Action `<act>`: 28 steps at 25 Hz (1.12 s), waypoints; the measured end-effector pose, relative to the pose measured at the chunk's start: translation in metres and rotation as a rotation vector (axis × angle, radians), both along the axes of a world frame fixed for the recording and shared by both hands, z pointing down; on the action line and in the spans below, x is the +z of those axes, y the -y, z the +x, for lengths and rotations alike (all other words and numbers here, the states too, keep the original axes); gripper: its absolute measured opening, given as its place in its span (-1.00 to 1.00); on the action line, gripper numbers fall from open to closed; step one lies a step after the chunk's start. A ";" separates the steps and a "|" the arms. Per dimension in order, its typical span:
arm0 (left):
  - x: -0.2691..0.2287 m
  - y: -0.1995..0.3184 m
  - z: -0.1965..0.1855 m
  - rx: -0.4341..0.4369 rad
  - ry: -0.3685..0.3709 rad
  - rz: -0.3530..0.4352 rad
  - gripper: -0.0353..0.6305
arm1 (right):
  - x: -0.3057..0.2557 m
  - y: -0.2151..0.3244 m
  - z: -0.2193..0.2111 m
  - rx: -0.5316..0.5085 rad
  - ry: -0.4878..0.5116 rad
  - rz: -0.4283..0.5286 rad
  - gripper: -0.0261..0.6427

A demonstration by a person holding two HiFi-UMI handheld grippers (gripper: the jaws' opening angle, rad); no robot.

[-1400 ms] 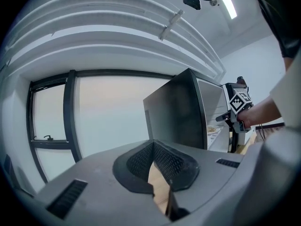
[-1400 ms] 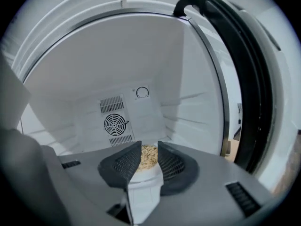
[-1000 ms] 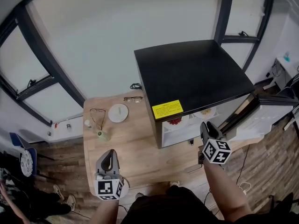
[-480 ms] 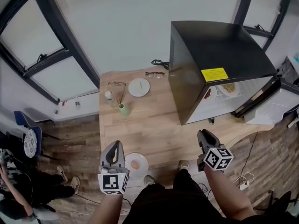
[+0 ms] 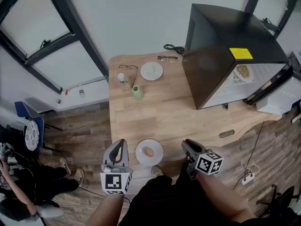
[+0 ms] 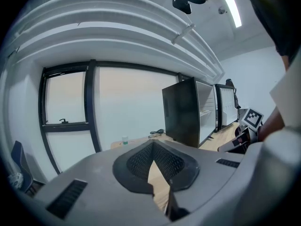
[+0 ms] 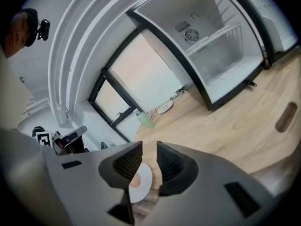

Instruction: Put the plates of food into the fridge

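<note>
Since the earlier frame the fridge [image 5: 225, 46] has slid from the centre to the upper right of the head view. A plate of food [image 5: 157, 157] has come into sight at lower centre, with both grippers lowered beside it.

The plate lies flat on the tabletop [image 5: 188, 107], very near its front edge, and carries one rounded, pale orange piece [image 5: 148, 151]. The left gripper [image 5: 120, 144] is just to the plate's left. Its fingers are clenched tip to tip on nothing. The right gripper [image 5: 185, 143] is near on the plate's right, clear of the rim. Its fingers have just narrowed a little but are released, and the plate shows through the gap between them in the right gripper view.

The main risk looks to be the edge. A finger arriving low and sideways could push the plate off the front before anything grips it. The rim is thin and low, so a shallow pinch may slip. The rounded piece would probably roll if the plate tips. The small white plate [image 5: 152, 70] and green cup [image 5: 137, 93] at upper centre are well apart. Another plate [image 5: 243, 71] already sits inside the fridge.
</note>
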State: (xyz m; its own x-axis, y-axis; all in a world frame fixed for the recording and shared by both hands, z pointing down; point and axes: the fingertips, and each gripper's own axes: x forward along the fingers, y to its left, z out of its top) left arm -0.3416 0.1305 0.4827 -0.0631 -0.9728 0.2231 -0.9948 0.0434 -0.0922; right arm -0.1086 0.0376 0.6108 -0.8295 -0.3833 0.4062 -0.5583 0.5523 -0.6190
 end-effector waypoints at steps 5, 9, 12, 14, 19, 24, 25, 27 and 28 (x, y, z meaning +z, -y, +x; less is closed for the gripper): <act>0.011 -0.027 -0.018 -0.018 0.002 -0.027 -0.88 | 0.052 -0.052 -0.017 -0.086 -0.020 -0.091 -0.59; 0.022 -0.038 -0.031 -0.035 0.001 -0.059 -0.88 | 0.086 -0.085 -0.034 -0.166 0.009 -0.231 -0.55; 0.029 -0.045 -0.034 -0.035 0.002 -0.080 -0.88 | 0.104 -0.103 -0.047 -0.212 0.039 -0.346 -0.42; 0.031 -0.050 -0.036 -0.038 0.004 -0.091 -0.88 | 0.115 -0.110 -0.054 -0.239 0.017 -0.367 -0.41; 0.033 -0.062 -0.048 -0.053 0.018 -0.112 -0.88 | 0.134 -0.112 -0.072 -0.203 0.047 -0.465 -0.41; 0.036 -0.074 -0.059 -0.085 0.022 -0.186 -0.88 | 0.150 -0.119 -0.086 -0.202 0.058 -0.542 -0.42; 0.036 -0.076 -0.062 -0.086 0.030 -0.199 -0.88 | 0.152 -0.122 -0.089 -0.212 0.061 -0.553 -0.44; 0.034 -0.077 -0.065 -0.084 0.046 -0.188 -0.88 | 0.151 -0.127 -0.096 -0.235 0.086 -0.571 -0.59; 0.033 -0.076 -0.065 -0.081 0.051 -0.172 -0.88 | 0.149 -0.129 -0.099 -0.241 0.102 -0.578 -0.69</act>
